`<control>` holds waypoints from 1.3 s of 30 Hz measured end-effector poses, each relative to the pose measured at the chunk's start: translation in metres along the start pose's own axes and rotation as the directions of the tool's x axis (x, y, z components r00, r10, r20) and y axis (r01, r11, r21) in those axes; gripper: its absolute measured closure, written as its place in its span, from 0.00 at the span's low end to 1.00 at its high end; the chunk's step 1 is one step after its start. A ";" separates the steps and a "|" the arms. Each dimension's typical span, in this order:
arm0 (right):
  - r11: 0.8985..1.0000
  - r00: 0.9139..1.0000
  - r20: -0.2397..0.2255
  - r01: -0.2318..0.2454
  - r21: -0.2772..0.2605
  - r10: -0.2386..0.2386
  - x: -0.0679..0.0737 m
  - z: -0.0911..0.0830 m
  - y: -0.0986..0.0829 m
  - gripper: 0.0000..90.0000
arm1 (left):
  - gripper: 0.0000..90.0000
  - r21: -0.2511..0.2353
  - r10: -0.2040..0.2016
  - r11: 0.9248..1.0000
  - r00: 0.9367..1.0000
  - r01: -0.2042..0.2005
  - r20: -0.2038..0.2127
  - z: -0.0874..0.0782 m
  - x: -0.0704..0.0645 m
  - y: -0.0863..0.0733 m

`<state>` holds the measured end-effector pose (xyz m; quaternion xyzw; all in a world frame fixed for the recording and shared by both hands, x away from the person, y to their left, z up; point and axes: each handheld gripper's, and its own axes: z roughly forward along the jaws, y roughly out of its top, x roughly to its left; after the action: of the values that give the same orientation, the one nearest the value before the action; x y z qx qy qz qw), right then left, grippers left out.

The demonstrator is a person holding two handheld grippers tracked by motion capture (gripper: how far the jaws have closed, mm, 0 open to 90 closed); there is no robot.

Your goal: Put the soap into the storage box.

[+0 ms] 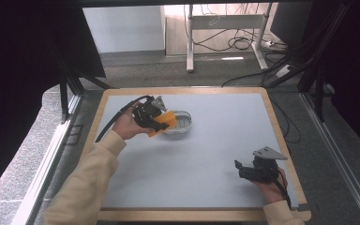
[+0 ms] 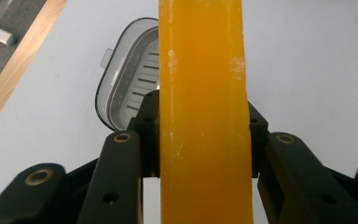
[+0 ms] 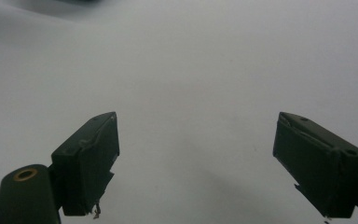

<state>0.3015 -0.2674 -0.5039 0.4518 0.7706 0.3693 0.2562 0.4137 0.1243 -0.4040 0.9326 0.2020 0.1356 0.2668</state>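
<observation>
From the high view, the left tongs (image 1: 157,119) pinch an orange bar (image 1: 165,123) at the far left of the counter (image 1: 215,140), with a grey slotted tray (image 1: 182,123) lying just beyond and to the right of the bar, so close that the bar's forward end overlaps its near rim. The right tongs (image 1: 243,172) rest low near the counter's near right corner, well apart from both, so the left hand is plainly the nearer one for whatever comes next. In the left gripper view, the orange bar (image 2: 203,112) stands clamped between the two black jaws, its long axis running straight ahead along them, and the tray (image 2: 126,79) sits ahead and slightly to the left, its slots showing behind the bar; the bar's tip seems to be over the tray's opening, though whether it touches cannot be told. In the right gripper view, the jaws stand spread wide over the bare counter (image 3: 191,70), gripping nothing.
</observation>
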 end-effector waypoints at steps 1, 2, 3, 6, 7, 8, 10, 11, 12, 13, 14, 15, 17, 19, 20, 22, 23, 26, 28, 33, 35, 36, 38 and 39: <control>1.000 1.000 0.000 0.000 0.000 0.000 0.000 0.000 0.000 0.16 | 0.69 -0.002 0.001 1.000 1.000 -0.001 0.000 0.001 0.001 0.001; 1.000 1.000 0.000 0.001 0.000 -0.001 0.000 0.000 0.000 0.16 | 0.69 -0.007 0.003 1.000 1.000 -0.003 -0.003 0.002 0.002 0.001; 1.000 1.000 0.002 0.002 0.002 -0.002 0.000 -0.001 0.000 0.16 | 0.69 -0.010 0.002 1.000 1.000 -0.002 0.000 0.002 0.003 0.001; 1.000 1.000 0.001 0.002 -0.001 -0.002 0.000 -0.001 0.000 0.16 | 0.69 -0.016 0.014 1.000 1.000 -0.014 0.000 0.005 0.005 0.000; 1.000 1.000 0.001 0.002 -0.001 -0.002 0.000 -0.001 0.000 0.16 | 0.69 -0.015 0.018 1.000 1.000 -0.018 -0.002 0.006 0.006 0.000; 1.000 1.000 0.001 0.001 -0.001 -0.001 0.000 -0.001 0.000 0.16 | 0.69 -0.018 0.024 1.000 1.000 -0.024 0.000 0.007 0.007 0.000; 1.000 1.000 0.002 0.002 0.002 -0.002 0.000 -0.001 0.000 0.16 | 0.69 -0.023 0.032 0.999 0.999 -0.032 0.008 0.009 0.009 0.000; 1.000 1.000 0.003 0.002 0.001 -0.002 0.000 0.000 0.000 0.16 | 0.69 -0.018 0.037 0.999 0.999 -0.037 0.010 0.010 0.010 0.001; 1.000 1.000 0.003 0.002 0.001 -0.002 0.000 0.000 0.000 0.16 | 0.69 -0.010 0.046 0.999 0.999 -0.046 0.008 0.011 0.011 0.002; 1.000 1.000 0.003 0.001 0.002 -0.001 0.000 0.000 0.000 0.16 | 0.69 -0.006 0.047 0.999 0.999 -0.047 0.003 0.012 0.011 0.003; 1.000 1.000 0.003 0.001 0.002 -0.001 0.000 0.000 0.000 0.16 | 0.69 -0.004 0.049 0.999 0.999 -0.049 0.002 0.013 0.012 0.004; 1.000 1.000 0.004 0.000 0.002 0.000 0.000 0.000 0.000 0.16 | 0.69 -0.004 0.050 0.999 0.999 -0.050 0.003 0.014 0.013 0.005; 1.000 1.000 0.004 0.001 0.002 -0.001 0.000 0.000 0.000 0.16 | 0.69 -0.004 0.045 0.999 0.999 -0.045 0.014 0.016 0.015 0.006; 1.000 1.000 0.004 0.001 0.003 -0.001 0.000 0.000 0.000 0.16 | 0.69 -0.001 0.050 0.999 0.999 -0.050 0.017 0.018 0.016 0.008; 1.000 1.000 0.004 0.003 0.004 -0.003 -0.001 0.000 -0.001 0.16 | 0.69 -0.001 0.050 0.999 0.998 -0.050 0.024 0.020 0.017 0.009; 1.000 1.000 0.004 0.002 0.005 -0.002 -0.001 0.000 -0.001 0.16 | 0.69 -0.005 0.049 0.999 0.998 -0.048 0.035 0.022 0.019 0.010; 1.000 1.000 0.004 0.002 0.005 -0.002 -0.001 0.000 -0.001 0.16 | 0.69 -0.005 0.048 0.999 0.998 -0.048 0.039 0.023 0.020 0.011; 1.000 1.000 0.004 -0.001 0.005 0.001 -0.001 0.000 -0.001 0.16 | 0.69 -0.001 0.059 0.998 0.997 -0.059 0.041 0.027 0.022 0.015; 1.000 1.000 0.004 0.000 0.005 0.000 -0.001 0.000 -0.001 0.16 | 0.69 -0.003 0.062 0.998 0.997 -0.062 0.052 0.029 0.023 0.017; 1.000 1.000 0.005 -0.002 0.007 0.001 -0.002 0.000 -0.001 0.16 | 0.69 -0.004 0.069 0.998 0.996 -0.069 0.060 0.033 0.023 0.023; 1.000 1.000 0.005 -0.002 0.007 0.002 -0.002 0.000 -0.001 0.16 | 0.69 -0.004 0.071 0.997 0.996 -0.071 0.060 0.034 0.023 0.025; 1.000 1.000 0.005 -0.001 0.007 0.001 -0.002 0.000 -0.001 0.16 | 0.69 -0.003 0.069 0.998 0.996 -0.069 0.063 0.035 0.023 0.026; 1.000 1.000 0.004 0.001 0.007 -0.001 -0.002 0.000 -0.001 0.16 | 0.69 0.002 0.075 0.997 0.995 -0.075 0.064 0.036 0.024 0.029; 1.000 1.000 0.004 0.000 0.008 0.000 -0.002 0.000 -0.001 0.16 | 0.69 0.005 0.077 0.997 0.995 -0.077 0.065 0.037 0.024 0.030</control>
<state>0.3017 -0.2696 -0.5048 0.4537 0.7715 0.3653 0.2561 0.4576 0.0960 -0.4143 0.9445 0.1577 0.1149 0.2642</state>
